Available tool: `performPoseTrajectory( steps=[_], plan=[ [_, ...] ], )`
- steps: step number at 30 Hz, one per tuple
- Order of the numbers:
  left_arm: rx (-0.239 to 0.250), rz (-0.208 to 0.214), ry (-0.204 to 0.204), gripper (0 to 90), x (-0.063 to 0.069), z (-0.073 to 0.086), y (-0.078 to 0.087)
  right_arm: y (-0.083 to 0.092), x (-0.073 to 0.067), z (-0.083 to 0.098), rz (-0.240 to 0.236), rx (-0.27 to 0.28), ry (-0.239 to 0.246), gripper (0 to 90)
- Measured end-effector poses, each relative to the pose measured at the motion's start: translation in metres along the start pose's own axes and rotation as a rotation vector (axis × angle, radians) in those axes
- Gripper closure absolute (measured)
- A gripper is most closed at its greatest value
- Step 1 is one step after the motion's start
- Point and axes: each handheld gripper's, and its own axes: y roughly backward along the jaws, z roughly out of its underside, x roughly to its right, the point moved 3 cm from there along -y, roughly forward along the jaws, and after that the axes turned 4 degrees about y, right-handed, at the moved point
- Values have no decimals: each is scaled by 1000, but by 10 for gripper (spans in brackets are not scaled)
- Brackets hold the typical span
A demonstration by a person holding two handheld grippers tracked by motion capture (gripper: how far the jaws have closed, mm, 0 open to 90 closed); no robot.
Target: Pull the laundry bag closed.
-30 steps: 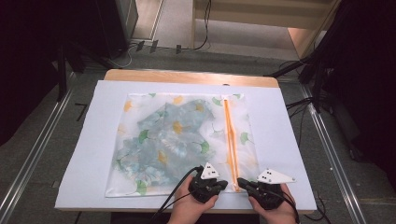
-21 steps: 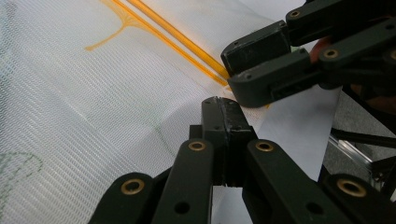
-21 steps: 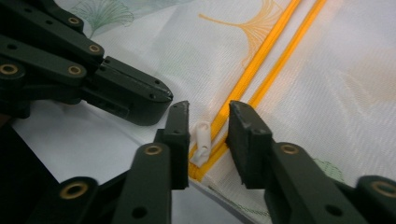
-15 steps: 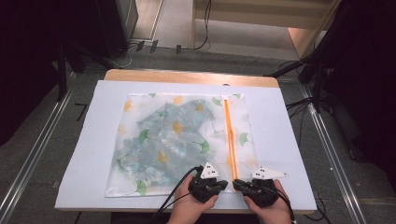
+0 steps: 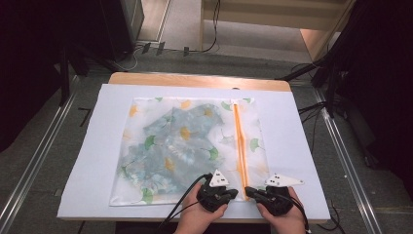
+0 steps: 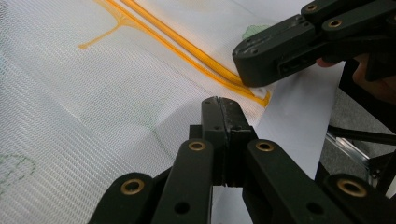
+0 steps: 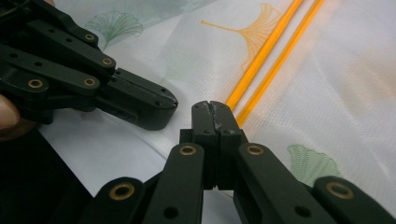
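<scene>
Lying flat on a white sheet [image 5: 302, 146] is a mesh laundry bag [image 5: 160, 146] with an orange zipper [image 5: 237, 141]. At its near edge, the left gripper [image 5: 234, 193] is clenched, empty. Just right, the right gripper [image 5: 247, 190] sits by the zipper's end, jaws together, grasping nothing visible.
</scene>
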Motion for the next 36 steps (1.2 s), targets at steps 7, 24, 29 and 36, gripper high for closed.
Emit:
performPoseTrajectory(
  steps=[7,24,29,36],
  plan=[
    [-3,0,-2,900,0,0,0,-1,7,7,-32,-4,-24,665],
    [-2,0,-2,900,0,0,0,10,6,9,-78,-10,-23,900],
    [-2,-1,-2,900,0,0,0,9,7,12,-83,-30,-18,851],
    [-8,37,11,900,7,-1,-3,10,6,11,-78,-39,6,900]
  ],
)
